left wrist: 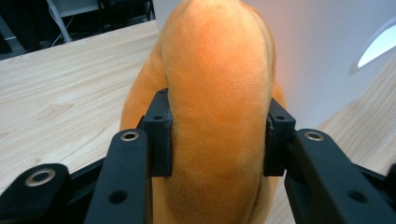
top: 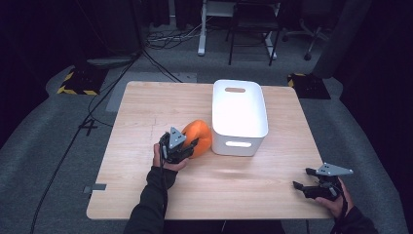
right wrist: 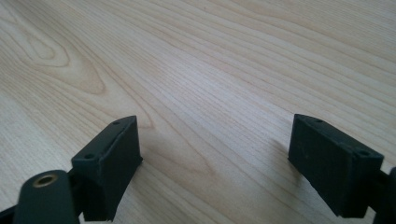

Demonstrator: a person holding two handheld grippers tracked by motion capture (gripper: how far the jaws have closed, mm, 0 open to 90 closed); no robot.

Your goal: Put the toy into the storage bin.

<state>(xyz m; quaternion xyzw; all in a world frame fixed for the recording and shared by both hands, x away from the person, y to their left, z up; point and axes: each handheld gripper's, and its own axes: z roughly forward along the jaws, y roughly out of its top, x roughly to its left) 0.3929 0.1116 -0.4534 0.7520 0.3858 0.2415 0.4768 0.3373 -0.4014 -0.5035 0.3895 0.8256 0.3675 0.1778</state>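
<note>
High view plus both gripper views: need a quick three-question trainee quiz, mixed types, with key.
1. True or false: the left gripper has its jaws pressed on the orange plush toy.
2. Multiple choice: the white bin stands (A) touching the toy's side, (B) at the table's near left corner, (C) upside down on the toy.
3. Short answer: what lies between the right gripper jaws?

Key:
1. True; the pads dent the plush on both sides.
2. A.
3. Nothing but bare wooden table; the jaws stand wide apart.
</note>
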